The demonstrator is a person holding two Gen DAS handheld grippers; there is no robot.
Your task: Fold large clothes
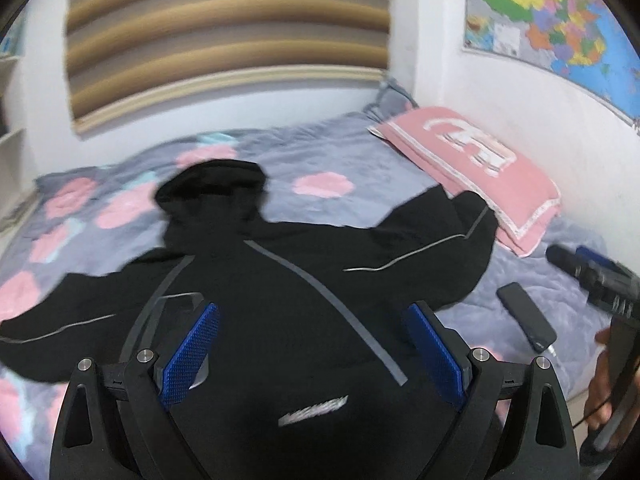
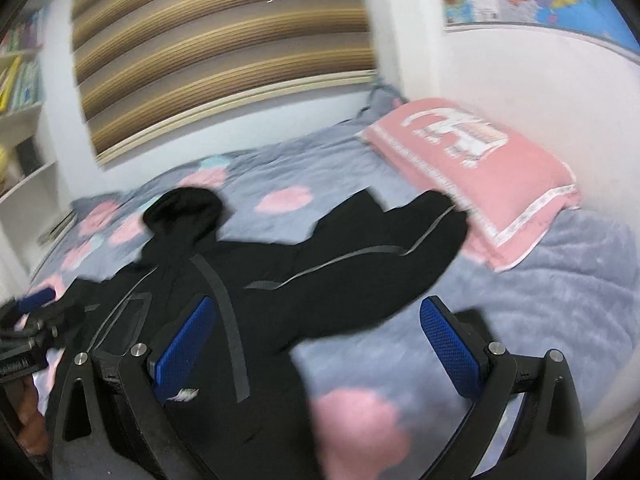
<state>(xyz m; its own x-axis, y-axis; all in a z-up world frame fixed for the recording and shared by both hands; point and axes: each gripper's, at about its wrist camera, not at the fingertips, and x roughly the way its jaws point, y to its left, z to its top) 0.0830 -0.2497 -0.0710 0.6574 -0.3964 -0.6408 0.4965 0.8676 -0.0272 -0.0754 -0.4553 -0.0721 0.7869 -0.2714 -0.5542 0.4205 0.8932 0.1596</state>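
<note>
Nearest the left wrist camera, the left gripper (image 1: 312, 352) hangs with its jaws spread wide and nothing between its blue pads, aimed down over the lower body of a black hooded jacket (image 1: 280, 280). The right gripper (image 2: 320, 344) also has its jaws wide and empty, poised over the jacket's edge on the right-hand side, where it meets the bed (image 2: 540, 280). Both seem placed to take hold of the hem, judging by where they aim.

The jacket lies flat on the bed's grey quilt with pink blotches, back upward it appears, sleeves stretched out to either side and the hood (image 1: 216, 184) pointing away. This spread suits a first fold; none shows yet.

A dark phone (image 1: 526, 316) rests on the quilt just beside the right-hand sleeve. Farther off, that sleeve's cuff touches a pink pillow (image 1: 480, 168). Beyond are a striped blind (image 1: 228, 36) and a wall map (image 1: 552, 20).
</note>
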